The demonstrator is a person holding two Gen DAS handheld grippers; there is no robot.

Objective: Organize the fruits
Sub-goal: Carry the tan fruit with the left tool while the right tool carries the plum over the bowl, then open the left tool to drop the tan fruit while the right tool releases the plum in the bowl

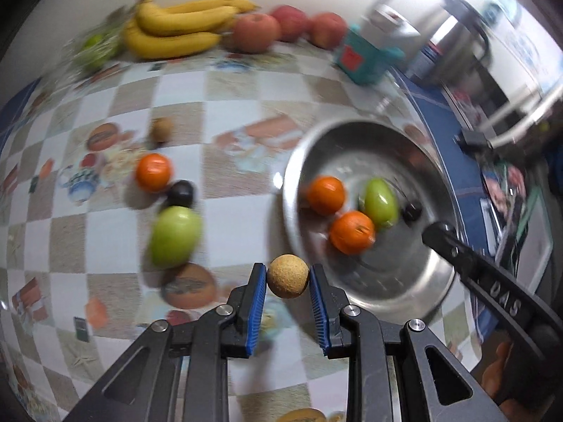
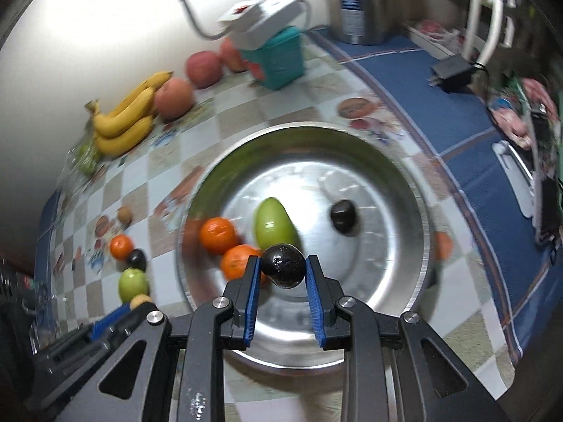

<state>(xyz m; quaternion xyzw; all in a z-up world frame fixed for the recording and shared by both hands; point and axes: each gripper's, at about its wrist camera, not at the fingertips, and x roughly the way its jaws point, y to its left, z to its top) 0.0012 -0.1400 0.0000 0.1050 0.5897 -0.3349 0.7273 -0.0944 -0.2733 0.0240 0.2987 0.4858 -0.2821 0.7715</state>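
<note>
My left gripper (image 1: 288,276) is shut on a small tan round fruit (image 1: 288,276), held above the checked tablecloth just left of the steel bowl (image 1: 415,281). My right gripper (image 2: 282,270) is shut on a dark, glossy round fruit (image 2: 282,270) over the steel bowl (image 2: 404,281). Inside the bowl lie two oranges (image 2: 217,235), a green mango (image 2: 272,223) and another dark fruit (image 2: 343,213). Loose on the cloth left of the bowl are an orange (image 1: 153,172), a dark fruit (image 1: 180,192), a green mango (image 1: 175,236) and a small brown fruit (image 1: 160,129).
Bananas (image 1: 176,28) and red apples (image 1: 255,31) line the wall at the back, beside a bag of green fruit (image 1: 96,45). A teal box (image 2: 278,56), a white lamp (image 2: 260,17) and a metal kettle (image 2: 359,0) stand behind the bowl. A blue cloth border (image 2: 457,112) runs along the right.
</note>
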